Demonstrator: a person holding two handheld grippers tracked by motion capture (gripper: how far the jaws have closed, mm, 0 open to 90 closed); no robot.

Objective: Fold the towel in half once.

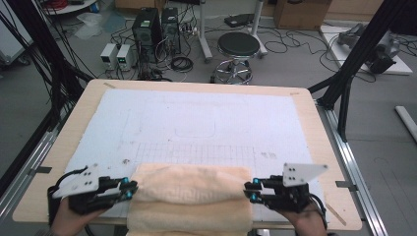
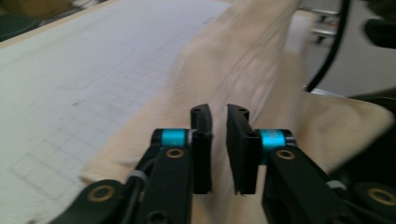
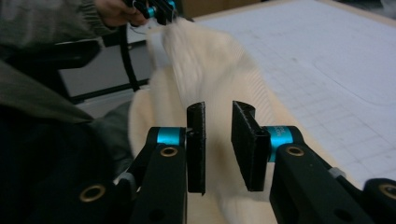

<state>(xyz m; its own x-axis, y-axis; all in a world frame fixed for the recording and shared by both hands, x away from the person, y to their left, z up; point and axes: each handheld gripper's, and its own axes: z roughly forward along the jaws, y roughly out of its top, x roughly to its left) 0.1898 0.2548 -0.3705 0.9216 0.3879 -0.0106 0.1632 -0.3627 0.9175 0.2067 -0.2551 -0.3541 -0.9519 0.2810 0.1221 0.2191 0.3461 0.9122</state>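
**Both grippers part-open at the towel's ends**

Left gripper [image 1: 129, 188] sat at the towel's [image 1: 192, 196] left end, its jaws a narrow gap apart with nothing pinched between them; whether the tips touched the cloth could not be told. One cream towel, folded, lay at the table's [image 1: 305, 105] near edge, partly over it, on a white gridded mat [image 1: 196, 118]. Right gripper [image 1: 251, 191] sat at the right end, jaws likewise slightly apart, gripping nothing. Two grippers, two hands. No writing was readable.
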